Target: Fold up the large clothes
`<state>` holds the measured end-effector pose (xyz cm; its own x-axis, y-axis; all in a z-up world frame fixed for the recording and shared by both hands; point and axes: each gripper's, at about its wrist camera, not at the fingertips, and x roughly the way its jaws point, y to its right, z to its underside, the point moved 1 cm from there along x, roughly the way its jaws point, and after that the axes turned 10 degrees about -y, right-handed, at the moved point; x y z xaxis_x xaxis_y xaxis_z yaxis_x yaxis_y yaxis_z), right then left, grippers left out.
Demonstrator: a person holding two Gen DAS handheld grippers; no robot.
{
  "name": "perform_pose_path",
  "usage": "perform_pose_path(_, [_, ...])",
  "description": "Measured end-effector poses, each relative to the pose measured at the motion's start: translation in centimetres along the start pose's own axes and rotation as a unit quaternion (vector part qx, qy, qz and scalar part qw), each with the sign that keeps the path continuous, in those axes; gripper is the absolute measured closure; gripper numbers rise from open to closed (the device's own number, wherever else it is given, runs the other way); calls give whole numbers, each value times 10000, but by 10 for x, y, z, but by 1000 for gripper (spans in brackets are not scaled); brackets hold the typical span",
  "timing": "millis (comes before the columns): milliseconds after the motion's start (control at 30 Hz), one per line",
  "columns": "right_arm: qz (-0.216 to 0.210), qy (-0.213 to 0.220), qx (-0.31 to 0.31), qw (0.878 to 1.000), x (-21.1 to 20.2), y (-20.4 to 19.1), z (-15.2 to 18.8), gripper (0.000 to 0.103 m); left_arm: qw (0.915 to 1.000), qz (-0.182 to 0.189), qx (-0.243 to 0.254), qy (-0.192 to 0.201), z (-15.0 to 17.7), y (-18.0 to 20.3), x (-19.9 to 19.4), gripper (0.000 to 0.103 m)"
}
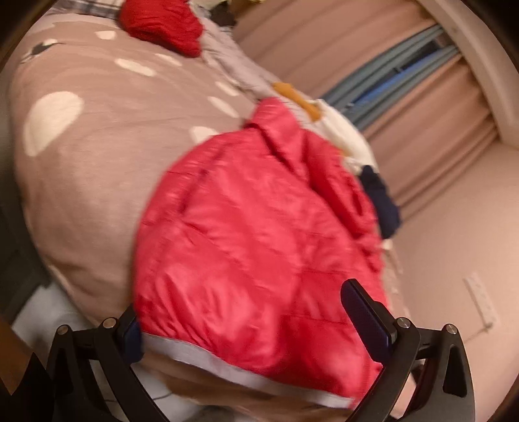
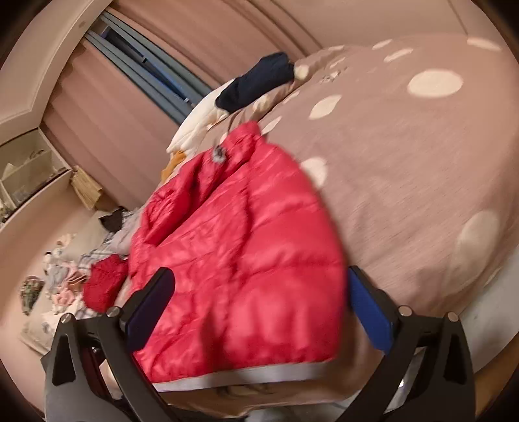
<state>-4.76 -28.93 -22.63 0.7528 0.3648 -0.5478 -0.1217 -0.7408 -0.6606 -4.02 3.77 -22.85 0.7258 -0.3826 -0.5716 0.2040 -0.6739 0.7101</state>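
A shiny red quilted jacket [image 1: 253, 227] with a grey hem band lies on a pinkish-brown bed cover with pale spots [image 1: 90, 136]. My left gripper [image 1: 253, 321] is open, its jaws spread wide on either side of the jacket's hem end. The same jacket [image 2: 233, 259] fills the middle of the right wrist view. My right gripper [image 2: 259, 311] is open too, its jaws spread on either side of the hem end. Neither gripper holds the fabric. Both views are motion blurred.
A second red garment [image 1: 162, 22] lies at the far end of the bed. A dark navy garment [image 2: 256, 81] and white cloth [image 2: 194, 126] lie by the curtain [image 2: 181, 48]. Clothes [image 2: 65, 279] are scattered near a shelf [image 2: 29, 168].
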Motion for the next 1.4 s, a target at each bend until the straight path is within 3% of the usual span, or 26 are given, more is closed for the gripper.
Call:
perform_pose_path(100, [-440, -264, 255, 9984, 9, -7, 6, 0, 9985, 479, -12, -258, -1, 4, 11, 1])
perform_pose_path(200, [-1165, -617, 652, 9891, 25, -14, 9, 0, 9971, 686, -170, -280, -7, 4, 17, 1])
perform_pose_path(267, [-1285, -738, 721, 9863, 37, -21, 9, 0, 9964, 769, -194, -315, -15, 3, 20, 1])
perform_pose_path(333, [-1118, -618, 585, 9901, 41, -29, 7, 0, 9966, 761, -182, -272, -22, 0, 20, 3])
perform_pose_path(400, [-1019, -546, 543, 9918, 42, -29, 9, 0, 9976, 652, -169, -183, -24, -7, 22, 13])
perform_pose_path(467, [-891, -442, 541, 9936, 41, -31, 10, 3, 9988, 466, -125, -105, -24, -12, 23, 33])
perform_pose_path(600, [-242, -228, 207, 9992, 43, -42, 14, 13, 9996, 261, -27, 45, -19, -14, 21, 45])
perform_pose_path(700, [488, -87, -153, 9987, 46, -45, 17, 39, 9998, -46, 154, 127, -16, -12, 22, 57])
perform_pose_path(767, [772, 11, -182, 9968, 47, -42, 17, 65, 9988, -317, 335, 132, -15, -10, 24, 69])
perform_pose_path(800, [856, 24, -211, 9961, 48, -40, 17, 69, 9975, -482, 496, 122, -15, -9, 24, 71])
perform_pose_path(967, [1282, 64, -784, 9886, 53, -47, 17, 77, 9952, -637, 723, 180, -14, -9, 25, 75])
perform_pose_path(1267, [1618, 160, -1309, 9780, 59, -53, 20, 78, 9935, -765, 808, 249, -12, -6, 25, 75])
perform_pose_path(1400, [1758, 232, -1439, 9736, 63, -59, 24, 78, 9898, -1028, 943, 305, -10, 1, 27, 75])
